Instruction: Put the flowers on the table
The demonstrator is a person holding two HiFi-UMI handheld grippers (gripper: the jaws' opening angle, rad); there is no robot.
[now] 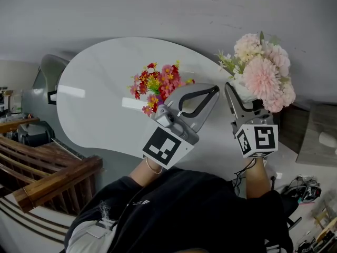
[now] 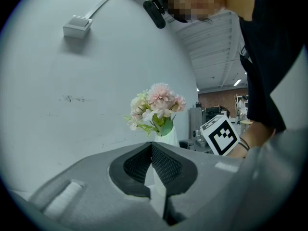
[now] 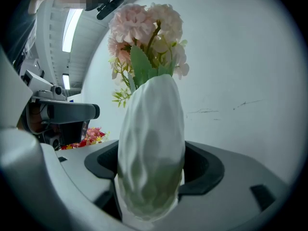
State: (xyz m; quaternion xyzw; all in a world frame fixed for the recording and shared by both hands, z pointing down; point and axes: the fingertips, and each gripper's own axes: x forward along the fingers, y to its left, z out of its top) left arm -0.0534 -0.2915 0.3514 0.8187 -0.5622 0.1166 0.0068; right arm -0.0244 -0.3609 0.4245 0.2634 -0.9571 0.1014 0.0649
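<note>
Two flower bunches, one white bench (image 1: 100, 88), two claws.
Pink flowers (image 1: 263, 75) in one white vase (image 3: 151, 143): upright, long axis vertical, blooms upward, gripped by right claw (image 3: 151, 177) at the bench's right edge. Red bunch (image 1: 158, 86) lies on bench. Left claw (image 2: 152, 147) closed, empty.

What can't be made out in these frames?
- Red flowers' base: head view, hidden behind the left claw; tiny in the right gripper view.
- Vase bottom: right gripper view, hidden low in the right claw; whether it touches the table can't be told.
- Table's right edge: head view, behind the pink flowers.
</note>
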